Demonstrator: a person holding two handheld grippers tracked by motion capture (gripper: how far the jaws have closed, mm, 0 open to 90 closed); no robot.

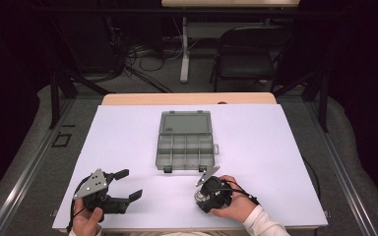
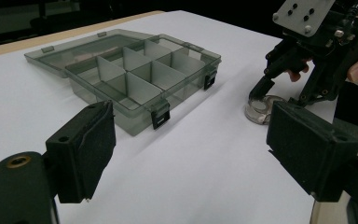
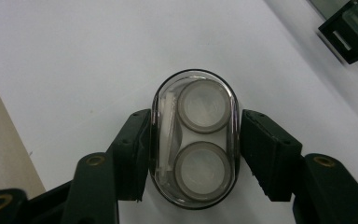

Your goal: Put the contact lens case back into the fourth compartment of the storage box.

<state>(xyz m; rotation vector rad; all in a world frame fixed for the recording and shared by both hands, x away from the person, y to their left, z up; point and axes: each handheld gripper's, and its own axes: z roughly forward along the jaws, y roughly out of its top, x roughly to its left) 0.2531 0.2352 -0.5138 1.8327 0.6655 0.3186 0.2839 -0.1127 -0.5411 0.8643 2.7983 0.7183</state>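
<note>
We see a white sheet covering the wooden worktop [image 1: 128,99]; behind it, at frame top, a dark room with a folding chair [image 1: 248,54] and floor cables [image 1: 142,61]. No legible writing. Open organiser [image 1: 185,140] at centre. Lower right, right hand-held gripper [image 3: 193,140] clamps a clear oval case [image 3: 195,137] on the sheet. Lower left, left hand-held gripper [image 1: 128,183] released, empty.

Organizer box [image 1: 185,142] blocks mid-table; open sheet [image 1: 261,147] left & right of it.
</note>
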